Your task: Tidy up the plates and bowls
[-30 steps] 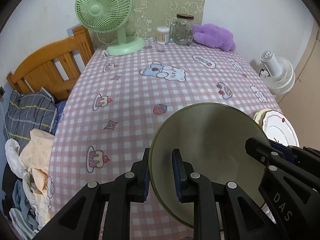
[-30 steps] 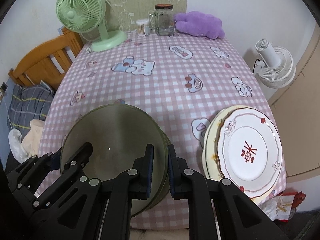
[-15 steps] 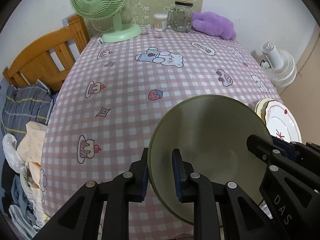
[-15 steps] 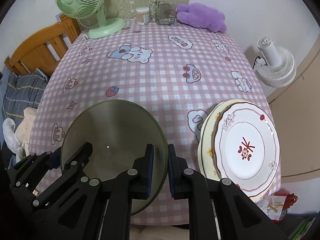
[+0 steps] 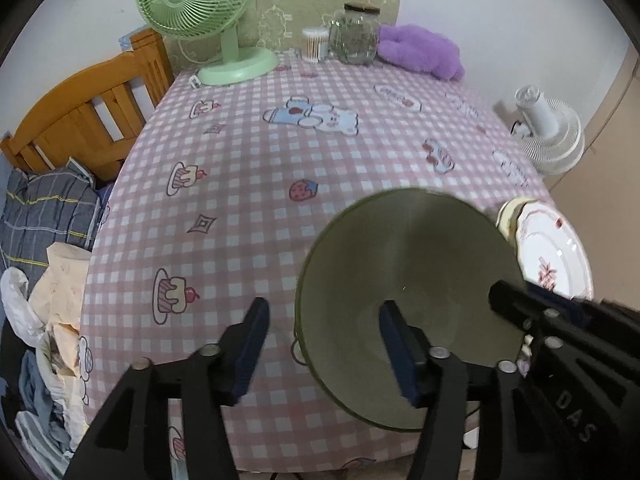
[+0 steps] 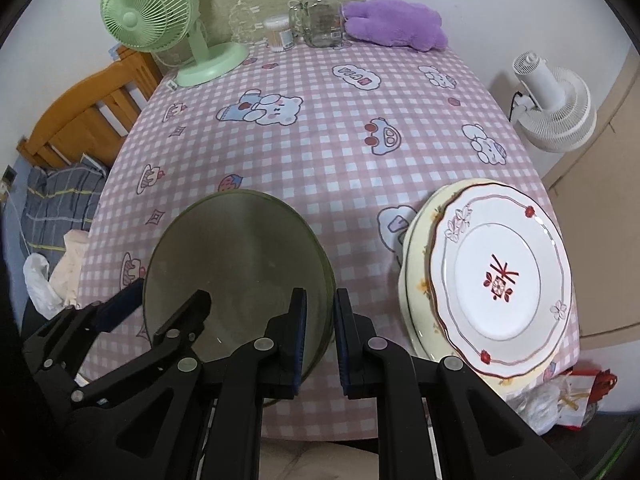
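Observation:
An olive green bowl stands near the table's front edge, also in the right wrist view. My left gripper is open, its jaws spread wide across the bowl's left rim, one outside and one inside. My right gripper is shut on the bowl's right rim. A white plate with a red mark lies on a cream plate to the right; its edge shows in the left wrist view.
A pink checked tablecloth covers the table. At the back stand a green fan, a glass jar, a cotton swab box and a purple plush. A wooden bed frame is left, a white fan right.
My left gripper has opened and let go of the bowl's left rim. The right gripper stays shut on the right rim. Both views drew back a little from the table.

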`<move>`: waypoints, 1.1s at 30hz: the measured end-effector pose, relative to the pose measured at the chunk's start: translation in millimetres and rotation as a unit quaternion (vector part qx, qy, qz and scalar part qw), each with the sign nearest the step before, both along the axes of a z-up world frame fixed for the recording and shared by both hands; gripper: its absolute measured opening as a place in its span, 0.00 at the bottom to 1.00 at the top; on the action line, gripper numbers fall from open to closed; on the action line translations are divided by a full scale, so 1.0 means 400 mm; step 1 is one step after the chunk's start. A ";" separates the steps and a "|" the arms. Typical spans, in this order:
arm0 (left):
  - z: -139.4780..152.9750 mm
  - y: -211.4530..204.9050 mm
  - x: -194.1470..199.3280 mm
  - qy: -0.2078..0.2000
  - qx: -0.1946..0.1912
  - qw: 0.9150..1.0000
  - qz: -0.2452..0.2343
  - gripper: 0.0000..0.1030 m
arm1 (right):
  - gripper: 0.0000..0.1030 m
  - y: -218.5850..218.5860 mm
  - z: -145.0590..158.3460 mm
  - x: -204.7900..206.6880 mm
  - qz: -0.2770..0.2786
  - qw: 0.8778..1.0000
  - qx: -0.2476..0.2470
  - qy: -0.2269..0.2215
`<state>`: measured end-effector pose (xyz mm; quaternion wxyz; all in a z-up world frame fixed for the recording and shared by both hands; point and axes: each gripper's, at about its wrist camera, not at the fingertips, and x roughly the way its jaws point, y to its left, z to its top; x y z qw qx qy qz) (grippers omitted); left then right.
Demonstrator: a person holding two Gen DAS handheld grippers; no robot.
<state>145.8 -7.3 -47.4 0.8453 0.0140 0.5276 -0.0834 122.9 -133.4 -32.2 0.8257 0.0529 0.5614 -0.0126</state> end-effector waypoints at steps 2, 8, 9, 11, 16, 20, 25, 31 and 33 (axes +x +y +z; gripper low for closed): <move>0.014 0.010 0.002 -0.007 -0.006 1.000 0.007 0.68 | 0.16 -0.003 0.005 -0.002 -0.002 1.000 0.004 0.004; 0.030 0.026 0.016 -0.017 -0.012 0.999 0.030 0.76 | 0.23 -0.014 0.010 0.009 0.006 1.000 0.016 0.005; 0.028 0.023 0.017 -0.014 -0.011 0.999 0.030 0.76 | 0.26 -0.019 0.012 0.013 0.002 1.000 0.014 0.006; 0.025 0.011 0.021 -0.010 -0.007 0.999 0.029 0.76 | 0.28 -0.034 0.017 0.023 -0.005 1.000 0.016 0.003; 0.008 -0.004 0.042 0.005 0.006 0.999 0.043 0.76 | 0.30 -0.063 0.008 0.055 0.006 0.999 0.053 0.003; -0.006 -0.006 0.049 0.021 0.009 0.998 0.050 0.80 | 0.54 -0.074 -0.006 0.077 0.019 0.997 0.073 0.010; -0.024 -0.023 0.055 0.033 0.022 0.998 0.058 0.82 | 0.60 -0.089 -0.033 0.105 0.033 0.995 0.097 0.013; -0.049 -0.045 0.045 0.049 0.023 0.997 0.056 0.88 | 0.60 -0.086 -0.096 0.127 0.053 0.990 0.125 0.042; -0.056 -0.044 0.045 0.054 0.024 0.996 0.065 0.88 | 0.60 -0.078 -0.110 0.130 0.062 0.989 0.123 0.046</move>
